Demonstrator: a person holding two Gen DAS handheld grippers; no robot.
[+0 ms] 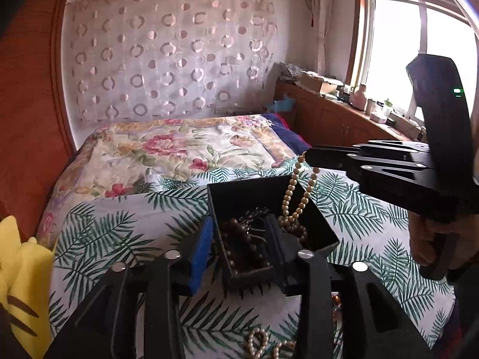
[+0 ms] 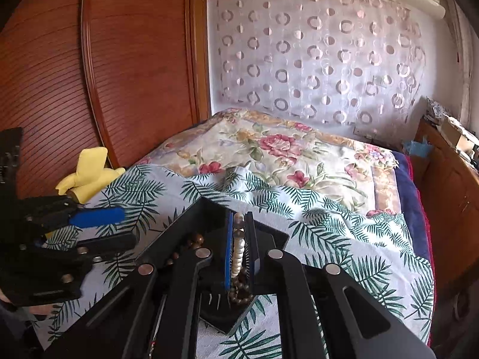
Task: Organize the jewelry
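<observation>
While the right gripper [image 2: 239, 246] pinches the cream bead necklace [image 1: 295, 193] between closed fingers, the strand hangs down into the black jewelry box [image 1: 323, 224] on the palm-leaf sheet [image 1: 119, 224]. The left gripper [image 1: 239, 239] stands open around the near wall of the box, beside dark brown beads [image 1: 239, 239] inside it. The necklace looks light, limp and smooth, so it probably slips easily; holding it across several round beads seems safest.
</observation>
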